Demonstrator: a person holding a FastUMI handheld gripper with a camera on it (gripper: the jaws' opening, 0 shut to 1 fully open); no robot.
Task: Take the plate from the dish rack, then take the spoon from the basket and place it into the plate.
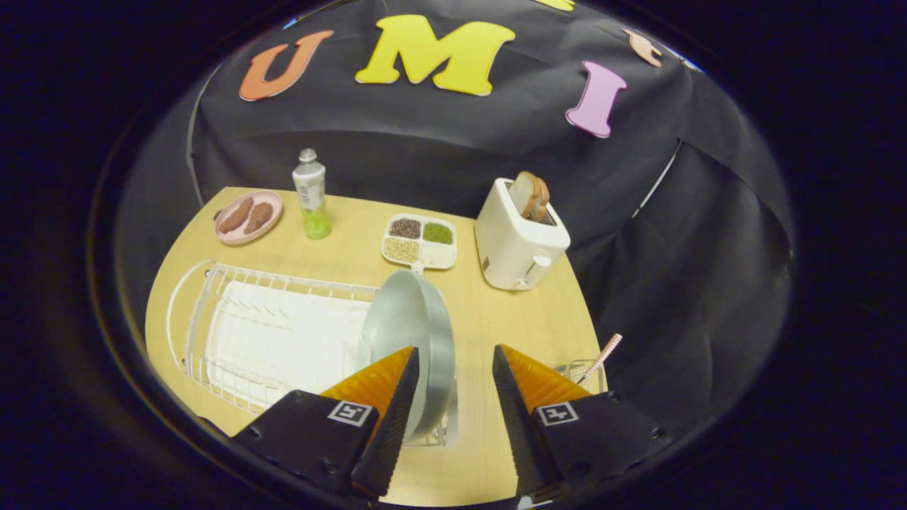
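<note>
Booth draped in black cloth; a light wooden surface [496, 319] carries everything. Far side, from 10 to 1 o'clock of the jaws: a pink dish [248, 217] with two brown pieces, a small bottle [311, 195] with green liquid at its bottom, a divided tray [419, 241] of grains, and a white toaster [519, 241] with bread slices standing in its slot.

The white wire dish rack [276, 333] lies at 10 to 11 o'clock of the gripper [453, 361]. The plate [414, 340], grey and metallic-looking, stands on edge at the rack's near-right end, apparently still seated in the wires. The jaws stand wide apart. The left finger [386, 386] overlaps the plate's lower rim in this view; contact cannot be confirmed. The right finger [528, 382] is clear of it, with bare surface between.

The wire basket [584, 372] sits at about 2 o'clock, just beyond the right finger, partly hidden by it. A thin pink-patterned handle [606, 353] sticks up out of it, probably the spoon; its bowl is hidden.

Progress, judged: nothing is completed. The plate is not gripped and not out of the rack; the spoon is untouched. Step in hand looks like the approach to the plate rim. Left to do: close on the rim, lift the plate out, set it flat, then fetch the spoon and lay it in the plate.
</note>
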